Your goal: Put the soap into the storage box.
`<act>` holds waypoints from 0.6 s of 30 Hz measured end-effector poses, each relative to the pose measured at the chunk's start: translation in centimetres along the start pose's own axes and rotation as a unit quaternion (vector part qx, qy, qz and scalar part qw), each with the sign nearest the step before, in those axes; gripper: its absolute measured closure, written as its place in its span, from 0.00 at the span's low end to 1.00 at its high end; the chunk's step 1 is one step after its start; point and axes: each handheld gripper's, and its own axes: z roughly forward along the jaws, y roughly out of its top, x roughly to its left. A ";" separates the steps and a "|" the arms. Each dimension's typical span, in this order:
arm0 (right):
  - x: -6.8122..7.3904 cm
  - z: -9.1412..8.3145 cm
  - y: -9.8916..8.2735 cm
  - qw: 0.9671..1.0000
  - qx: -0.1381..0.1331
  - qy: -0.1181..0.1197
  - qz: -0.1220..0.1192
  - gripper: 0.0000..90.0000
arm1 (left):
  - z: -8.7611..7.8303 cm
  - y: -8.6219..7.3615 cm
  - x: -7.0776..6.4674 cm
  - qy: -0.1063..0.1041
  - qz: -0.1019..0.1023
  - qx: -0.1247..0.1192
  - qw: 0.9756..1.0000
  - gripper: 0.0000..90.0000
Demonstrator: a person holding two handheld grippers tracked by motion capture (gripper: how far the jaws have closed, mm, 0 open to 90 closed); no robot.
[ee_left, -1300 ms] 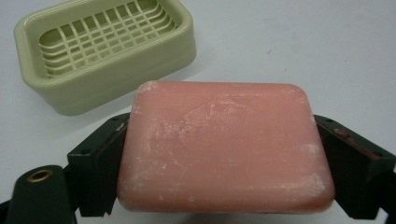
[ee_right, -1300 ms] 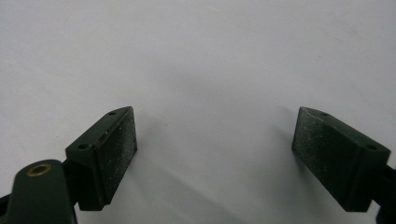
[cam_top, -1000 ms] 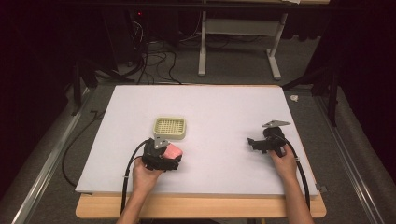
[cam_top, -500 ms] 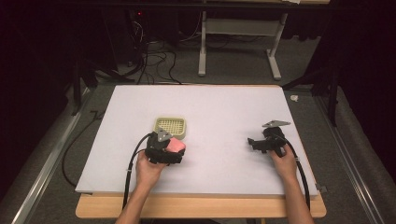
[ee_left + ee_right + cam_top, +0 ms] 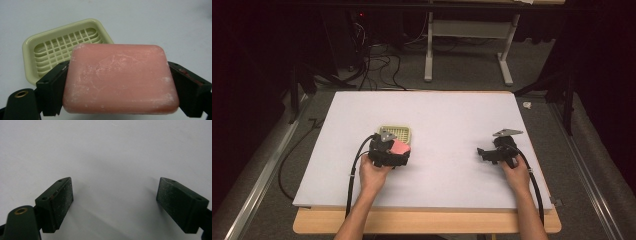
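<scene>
Pink soap bar (image 5: 120, 78) clamped between left gripper (image 5: 388, 154) jaws, just short of the pale green soap dish (image 5: 62, 46). Right gripper (image 5: 115, 202) jaws wide apart, holding nothing, over bare white table (image 5: 452, 125).

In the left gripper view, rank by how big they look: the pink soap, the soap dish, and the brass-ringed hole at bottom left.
1. Pink soap, though it is nearest the camera.
2. Soap dish, partly hidden behind the soap, so their true order is unsure.
3. Brass-ringed hole, clearly smallest.
</scene>
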 end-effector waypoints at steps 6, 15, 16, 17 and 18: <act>0.0 0.0 0.0 1.000 0.000 0.000 0.000 0.16 | 0.6 0.6 0.5 0.009 -0.019 -0.001 1.000 0.15; 0.0 0.0 0.0 1.000 0.000 0.000 0.000 0.16 | 1.5 1.3 1.3 0.037 -0.021 0.012 0.999 0.15; 0.0 0.0 0.0 1.000 0.000 0.000 0.000 0.16 | 1.6 1.3 1.3 0.040 -0.023 0.013 0.999 0.15; 0.0 0.0 0.0 1.000 0.000 0.000 0.000 0.16 | 1.7 1.4 1.3 0.043 -0.022 0.015 0.999 0.15; 0.0 0.0 0.0 1.000 0.000 0.000 0.000 0.16 | 1.8 1.5 1.4 0.045 -0.022 0.015 0.999 0.15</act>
